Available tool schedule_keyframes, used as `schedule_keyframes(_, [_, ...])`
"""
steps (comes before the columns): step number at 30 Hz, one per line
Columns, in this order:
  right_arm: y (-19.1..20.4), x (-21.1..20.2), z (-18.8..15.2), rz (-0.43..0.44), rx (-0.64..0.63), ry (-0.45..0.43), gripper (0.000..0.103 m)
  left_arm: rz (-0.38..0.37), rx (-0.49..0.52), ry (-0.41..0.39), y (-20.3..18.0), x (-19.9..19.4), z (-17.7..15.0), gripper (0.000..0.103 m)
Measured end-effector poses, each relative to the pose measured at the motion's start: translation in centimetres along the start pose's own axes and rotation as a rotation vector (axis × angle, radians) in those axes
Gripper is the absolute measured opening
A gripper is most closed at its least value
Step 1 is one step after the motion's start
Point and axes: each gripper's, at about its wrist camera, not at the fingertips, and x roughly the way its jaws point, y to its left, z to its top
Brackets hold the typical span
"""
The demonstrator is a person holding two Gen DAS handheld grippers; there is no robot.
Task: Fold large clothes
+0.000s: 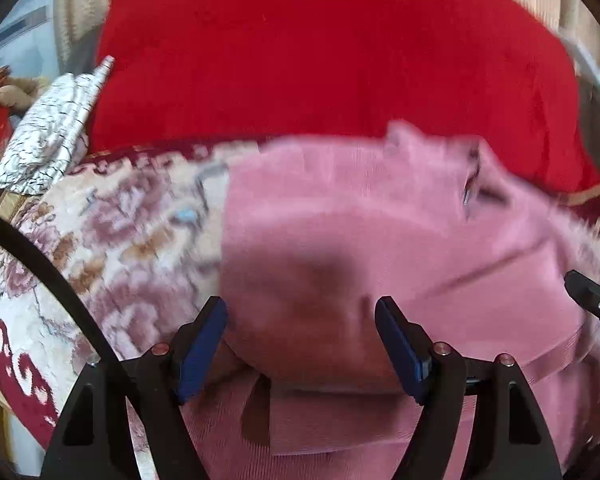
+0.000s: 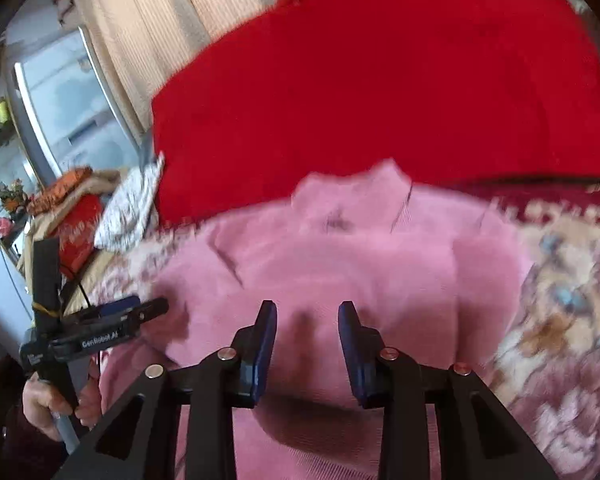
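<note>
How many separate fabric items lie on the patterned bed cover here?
3: the pink sweater nearest the grippers, the big red blanket behind it, and a small white crackle-print cloth at the blanket's left end. Others may be hidden under them or out of frame.

Seemingly ribbed, matt pink knit garment (image 1: pixel 380 220)

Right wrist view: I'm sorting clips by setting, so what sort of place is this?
Probably a bedroom or living room at home: a pink garment lies on a floral blanket, beside a red cushion, with a curtain behind.
</note>
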Motion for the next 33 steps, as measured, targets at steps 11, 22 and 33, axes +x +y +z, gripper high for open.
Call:
schedule_keyframes(11, [-2.3,-2.7,-1.3,0.013,0.023,-0.002,0.042,-0.006,-0.040,-0.056,3.2,-2.7,-1.2,0.081])
schedule_keyframes(22, [-5.8,-9.4,-6.3,0.057,0.119,-0.041,0.064,0.002,-0.162,-0.088,11.1,-7.0,-7.8,0.081])
schedule_keyframes(33, [-5.2,-11.7,-13.2,0.113,0.087,0.155,0.064,-0.153,-0.186,0.031,11.7,-8.3,-15.0,0.039])
